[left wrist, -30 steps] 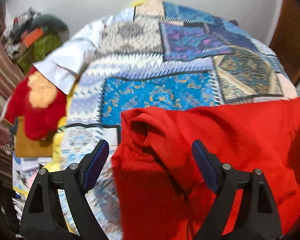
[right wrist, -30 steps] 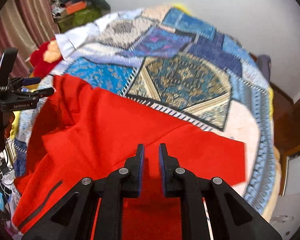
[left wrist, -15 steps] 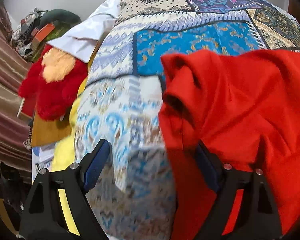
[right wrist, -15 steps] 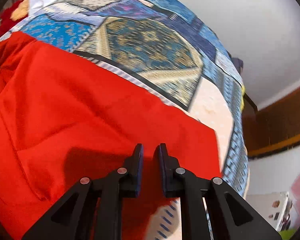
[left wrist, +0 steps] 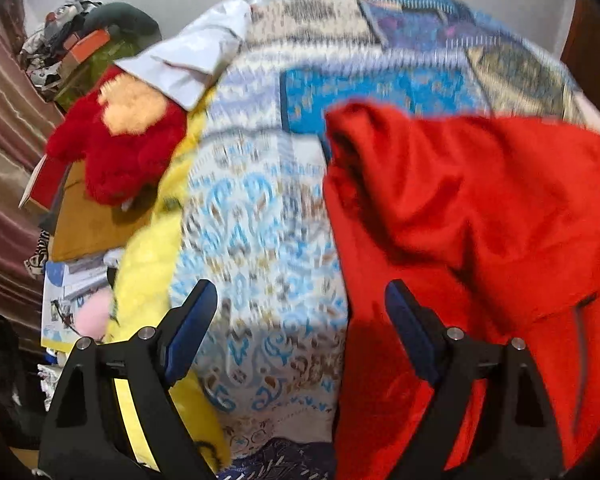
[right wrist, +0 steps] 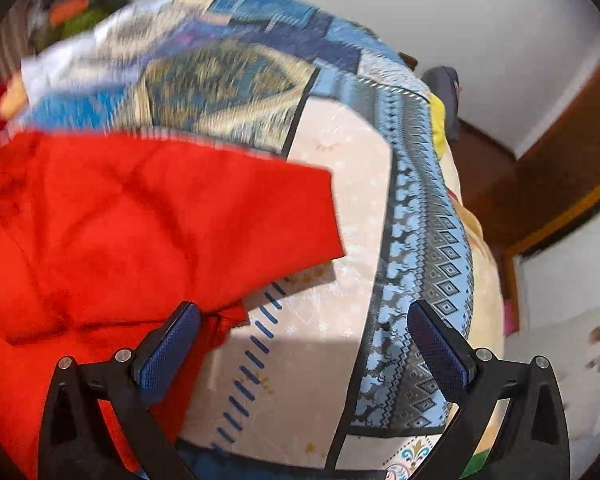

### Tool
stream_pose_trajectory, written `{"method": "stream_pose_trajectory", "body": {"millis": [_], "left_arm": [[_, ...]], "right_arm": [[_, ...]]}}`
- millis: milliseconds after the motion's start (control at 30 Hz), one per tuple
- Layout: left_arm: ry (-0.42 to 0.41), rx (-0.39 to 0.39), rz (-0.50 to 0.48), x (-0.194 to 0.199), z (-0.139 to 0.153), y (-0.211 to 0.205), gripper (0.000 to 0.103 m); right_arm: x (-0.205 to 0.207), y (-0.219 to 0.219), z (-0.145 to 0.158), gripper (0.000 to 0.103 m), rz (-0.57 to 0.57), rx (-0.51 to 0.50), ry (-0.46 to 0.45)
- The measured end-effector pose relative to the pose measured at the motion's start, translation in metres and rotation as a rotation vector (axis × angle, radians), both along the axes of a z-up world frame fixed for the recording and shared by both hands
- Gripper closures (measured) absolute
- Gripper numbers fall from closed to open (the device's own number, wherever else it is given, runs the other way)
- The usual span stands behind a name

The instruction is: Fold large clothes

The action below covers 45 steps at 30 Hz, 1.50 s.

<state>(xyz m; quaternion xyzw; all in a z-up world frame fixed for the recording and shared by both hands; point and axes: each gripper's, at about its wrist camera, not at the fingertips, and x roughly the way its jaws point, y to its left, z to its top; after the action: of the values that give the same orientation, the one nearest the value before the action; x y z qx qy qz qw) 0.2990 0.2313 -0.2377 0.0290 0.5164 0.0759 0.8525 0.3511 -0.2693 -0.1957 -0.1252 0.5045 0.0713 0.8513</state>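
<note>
The red garment (left wrist: pixel 480 208) lies rumpled on the patchwork bedspread (left wrist: pixel 260 232), filling the right half of the left wrist view and the left half of the right wrist view. It is bunched, with a thick ridge of cloth at its upper left corner in the left view and a flat corner jutting to mid-frame in the right view. By the look of it the folding is at an early stage: there may be one rough layer doubled over, but no tidy rectangle yet, and the edges still need squaring and at least another fold.

The left tongs (left wrist: pixel 300 320) stand wide apart with the garment's edge running between them, the right-hand pad against or just over the red cloth, nothing pinched. The right tongs (right wrist: pixel 300 340) are springing open, a small red tuck just beside the left pad, bare bedspread between the pads.

A red plush toy (left wrist: pixel 120 148) and a white cloth (left wrist: pixel 188 60) sit at the upper left. As for writing: printed papers at the lower left are too blurred to read, and no brand or label shows on the garment.
</note>
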Motion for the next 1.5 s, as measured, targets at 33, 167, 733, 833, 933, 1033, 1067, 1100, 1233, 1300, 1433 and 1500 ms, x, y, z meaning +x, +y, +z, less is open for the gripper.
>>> {"method": "stream_pose_trajectory", "body": {"millis": [33,167,733,833,933,1033,1067,1100,1233,1300,1433,1500], "left_arm": [[-0.016,-0.02,0.005,0.004,0.005,0.001,0.017],[-0.039,-0.124,0.03,0.034,0.013,0.006,0.017],[0.007,-0.141,-0.017,0.12,-0.041,-0.038,0.079],[-0.039,-0.173,-0.039,0.115,-0.015,-0.043,0.081],[-0.117,-0.177,-0.061,0.109,0.022,-0.047,0.081],[-0.164,-0.215,-0.035,0.114,0.052,-0.038,0.081],[-0.172,-0.216,-0.029,0.119,0.056,-0.035,0.081],[-0.173,-0.212,-0.024,0.121,0.057,-0.032,0.081],[-0.109,-0.202,0.045,0.144,0.034,-0.006,0.08],[-0.07,-0.201,0.084,0.154,0.014,0.004,0.079],[-0.028,-0.165,0.146,0.161,-0.027,0.026,0.064],[-0.04,-0.189,0.163,0.159,-0.036,0.034,0.057]], "right_arm": [[0.0,-0.004,0.008,0.0,-0.006,0.06,-0.002],[0.011,-0.008,0.022,0.0,-0.015,0.258,0.012],[0.081,0.039,-0.044,0.072,0.011,0.406,0.162],[0.088,0.041,-0.033,0.08,0.015,0.375,0.125],[0.098,0.045,-0.016,0.085,0.021,0.321,0.056],[0.118,0.046,0.0,0.09,0.01,0.29,0.003],[0.127,0.046,0.005,0.091,0.004,0.281,-0.015],[0.139,0.045,0.011,0.091,-0.005,0.278,-0.035],[0.176,0.043,0.008,0.091,-0.02,0.332,-0.013],[0.189,0.047,-0.005,0.091,-0.022,0.333,0.028],[0.188,0.065,-0.03,0.09,0.022,0.276,0.057],[0.18,0.073,-0.031,0.09,0.054,0.205,0.011]]}}
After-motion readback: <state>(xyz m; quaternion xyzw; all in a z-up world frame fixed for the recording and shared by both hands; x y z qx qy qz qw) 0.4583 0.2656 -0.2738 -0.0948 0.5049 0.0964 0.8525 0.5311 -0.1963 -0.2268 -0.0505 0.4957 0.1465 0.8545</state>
